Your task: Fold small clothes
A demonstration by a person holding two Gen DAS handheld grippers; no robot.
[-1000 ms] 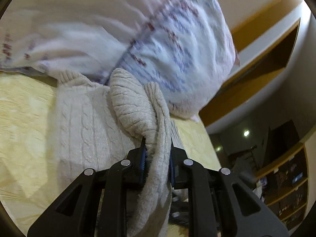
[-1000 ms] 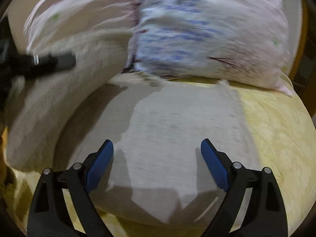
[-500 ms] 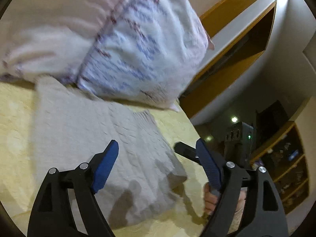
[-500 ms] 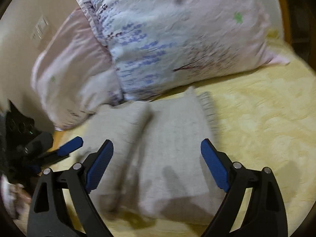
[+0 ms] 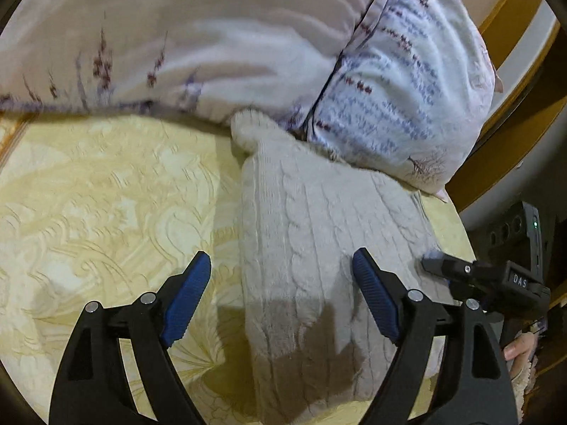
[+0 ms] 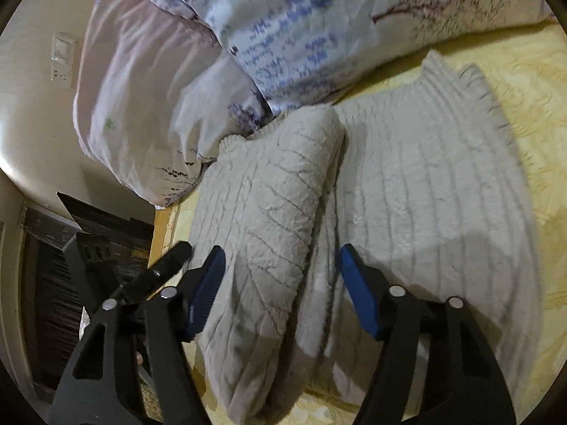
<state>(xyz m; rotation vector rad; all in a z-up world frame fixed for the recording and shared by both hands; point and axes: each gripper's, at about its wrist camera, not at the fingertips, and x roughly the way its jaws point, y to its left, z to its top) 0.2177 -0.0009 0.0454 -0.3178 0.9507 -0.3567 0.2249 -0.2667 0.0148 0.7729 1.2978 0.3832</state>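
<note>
The cream knit sweater (image 6: 354, 212) fills mid-frame on my yellow bedspread (image 5: 106, 194), below the pillows (image 6: 301, 28). My right gripper (image 6: 280, 290) is closing astride its folded sleeve, not yet pinching; my left gripper (image 5: 281, 295) gapes empty. I'd pinch both layers squarely.

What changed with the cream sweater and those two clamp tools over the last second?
The left gripper let go of the sweater fold it was pinching; its jaws now stand open above the knit. That fold now lies flat over the sweater body. The right gripper swung in over the folded part and its jaws are closing around it, not yet pressing. The pillows and yellow bedspread stayed put.
</note>
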